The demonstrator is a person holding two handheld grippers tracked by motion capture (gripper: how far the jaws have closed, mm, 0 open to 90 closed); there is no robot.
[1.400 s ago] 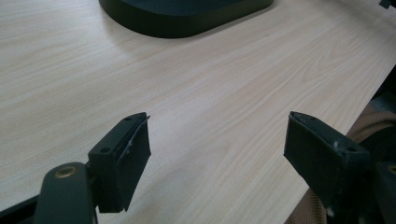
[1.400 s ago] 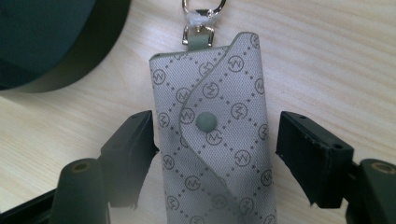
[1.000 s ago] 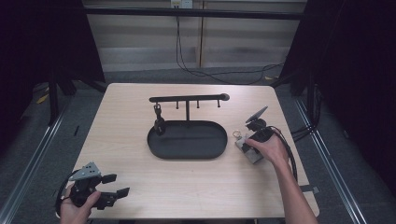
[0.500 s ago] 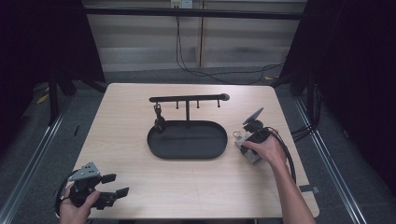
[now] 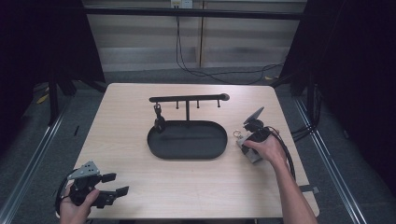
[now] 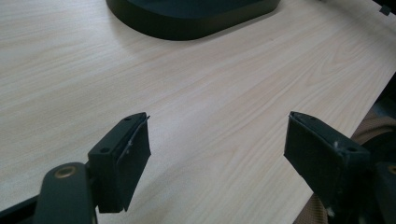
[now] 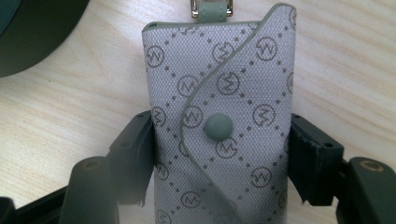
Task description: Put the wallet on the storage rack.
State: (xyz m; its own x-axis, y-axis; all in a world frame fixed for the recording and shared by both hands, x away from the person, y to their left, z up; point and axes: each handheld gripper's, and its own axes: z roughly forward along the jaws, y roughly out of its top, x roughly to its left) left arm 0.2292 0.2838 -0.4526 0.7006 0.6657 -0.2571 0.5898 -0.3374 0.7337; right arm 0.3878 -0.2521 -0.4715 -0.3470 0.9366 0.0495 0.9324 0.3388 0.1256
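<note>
A grey patterned key pouch (image 7: 219,84) with a green snap and a metal ring at its far end lies on the table, right of the black oval tray (image 5: 187,151). My right gripper (image 7: 222,140) has its jaws pressed against both sides of the pouch. In the high view, the right gripper (image 5: 250,144) and the pouch (image 5: 247,150) sit under the person's right hand. My left gripper (image 5: 120,184) rests near the front left corner. Its jaws stand wide apart with bare wood between them (image 6: 217,140).
A T-shaped hanger bar (image 5: 187,99) rises from the tray's back edge, and a small dark item (image 5: 159,122) hangs from its left hook. The tray's rim shows in the left gripper view (image 6: 187,23) and the right gripper view (image 7: 32,37). Cables trail off the table's right side.
The right hand and its gripper have shifted only very slightly at the pouch. The left gripper has stayed where it was.
</note>
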